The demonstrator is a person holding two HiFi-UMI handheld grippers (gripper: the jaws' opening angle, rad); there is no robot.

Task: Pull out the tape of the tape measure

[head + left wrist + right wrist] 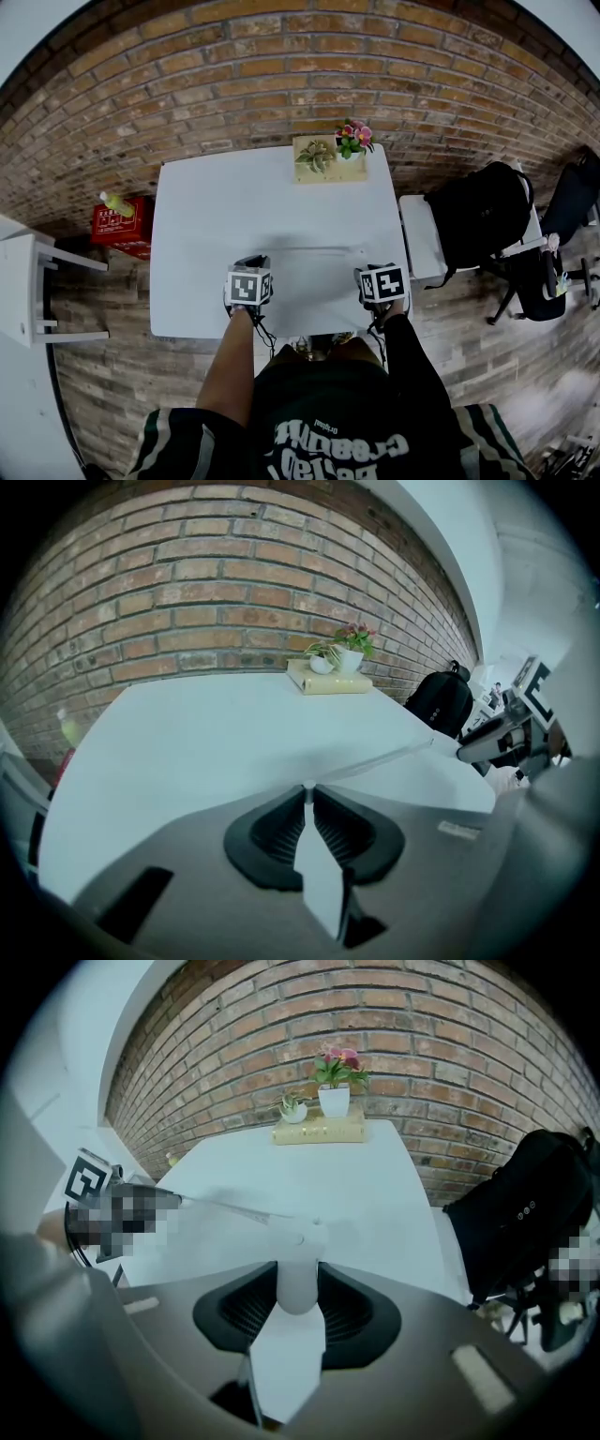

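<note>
The left tool point(307, 789) is clenched on the thin tip of the tape point(394, 756). The right tool point(298, 1265) grasps the white tape measure case point(297, 1296). The tape spans between them over the worktop's point(206, 234) near edge. That narrow pinch could slip, and a sprung tape would probably snap back into the case.

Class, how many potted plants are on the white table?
2. A green succulent on the left and a pink-flowering plant on the right of the tan block at the table's far edge.
</note>
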